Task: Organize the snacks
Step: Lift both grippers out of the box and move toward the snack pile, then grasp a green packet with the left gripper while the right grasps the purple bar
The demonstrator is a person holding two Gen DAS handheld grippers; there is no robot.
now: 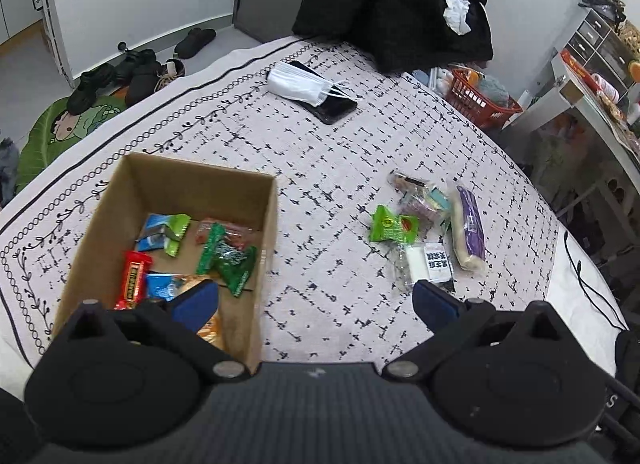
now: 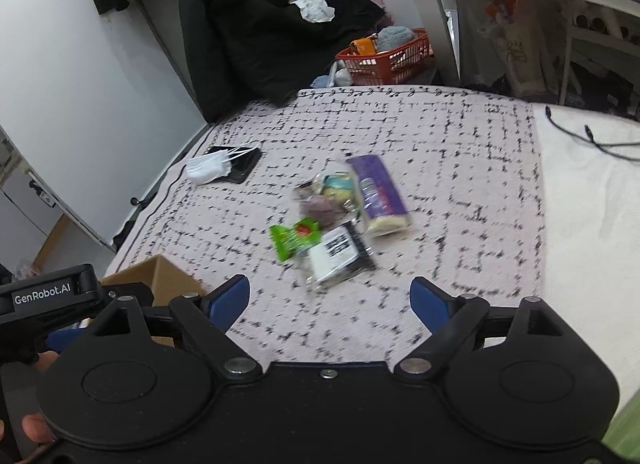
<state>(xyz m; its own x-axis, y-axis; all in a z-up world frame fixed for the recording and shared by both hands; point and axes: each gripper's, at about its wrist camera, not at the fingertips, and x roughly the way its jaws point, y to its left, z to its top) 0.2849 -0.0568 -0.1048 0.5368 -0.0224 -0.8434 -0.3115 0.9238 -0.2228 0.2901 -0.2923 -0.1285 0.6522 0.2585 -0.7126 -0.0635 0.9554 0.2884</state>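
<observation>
1. Snacks: a loose cluster lies on the patterned cloth (image 1: 328,200), comprising a green packet (image 1: 390,224), a purple packet (image 1: 469,226) and a black-and-white packet (image 1: 430,266).
2. Cardboard box (image 1: 256,248), left of the cluster and apart from it, holds further packets, including a red bar (image 1: 134,278).
3. Left gripper (image 1: 316,300): jaws spread wide, nothing between them; one finger over the box.
4. Right gripper (image 2: 330,298): jaws spread, empty, above bare cloth near the cluster.

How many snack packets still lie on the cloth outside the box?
5 visible: green packet, purple bar, black-white packet, two clear ones behind; overlaps may hide others.
</observation>
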